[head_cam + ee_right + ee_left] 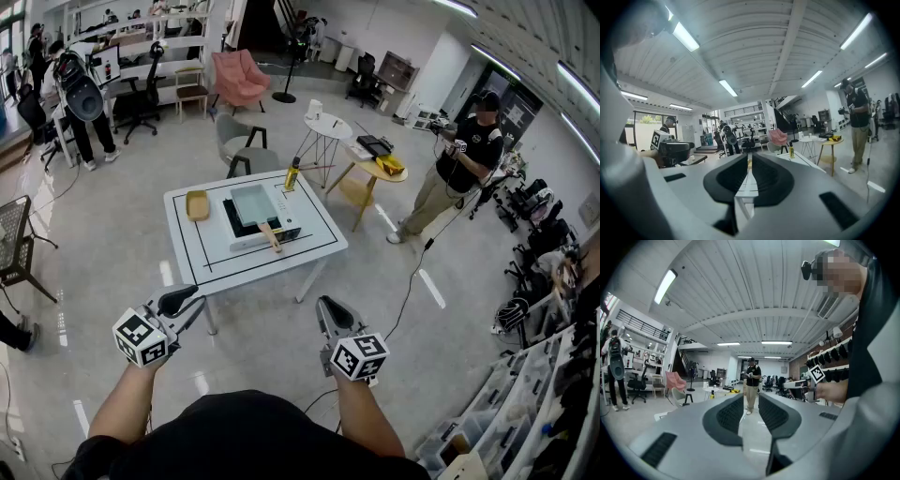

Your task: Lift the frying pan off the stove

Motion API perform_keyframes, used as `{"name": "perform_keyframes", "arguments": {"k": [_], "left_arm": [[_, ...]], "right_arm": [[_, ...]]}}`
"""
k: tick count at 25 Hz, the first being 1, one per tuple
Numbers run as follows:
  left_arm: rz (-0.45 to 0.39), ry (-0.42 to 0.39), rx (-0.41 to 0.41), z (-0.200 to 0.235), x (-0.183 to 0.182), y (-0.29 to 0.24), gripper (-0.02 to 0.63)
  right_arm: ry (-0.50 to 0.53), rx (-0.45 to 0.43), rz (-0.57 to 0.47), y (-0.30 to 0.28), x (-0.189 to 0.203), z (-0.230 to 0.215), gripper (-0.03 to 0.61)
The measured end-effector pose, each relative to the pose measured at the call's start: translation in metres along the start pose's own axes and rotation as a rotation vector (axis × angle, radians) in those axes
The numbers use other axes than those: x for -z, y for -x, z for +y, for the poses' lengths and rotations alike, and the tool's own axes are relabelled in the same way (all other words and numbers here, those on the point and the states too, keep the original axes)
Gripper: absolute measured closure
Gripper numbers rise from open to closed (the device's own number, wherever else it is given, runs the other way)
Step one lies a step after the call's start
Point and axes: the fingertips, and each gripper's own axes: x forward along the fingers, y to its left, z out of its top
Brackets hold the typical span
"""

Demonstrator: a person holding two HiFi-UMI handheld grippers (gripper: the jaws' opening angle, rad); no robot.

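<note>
The frying pan [251, 203] was rectangular and pale grey, lying flat on the stove [246, 242], its wooden handle [271, 237] pointing toward the near side. The low black-and-white stove stood mid-way on the far white table [319, 246].

The left forearm [127, 403] and right forearm [364, 417] reach forward, side by side and apart. The left claw [186, 300] points level, jaws nearly together with a thin slit between them, empty. The right claw [330, 306] dips slightly, jaws closed on nothing.
</note>
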Motion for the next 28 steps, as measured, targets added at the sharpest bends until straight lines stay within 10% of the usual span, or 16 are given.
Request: {"name": "perform_keyframes", "arguments": {"k": [28], "left_arm": [[0.056, 0.050, -0.006, 0.047, 0.030, -0.028, 0.522]], "right_arm": [[-0.073, 0.024, 0.013, -0.053, 0.018, -0.032, 0.565]]}}
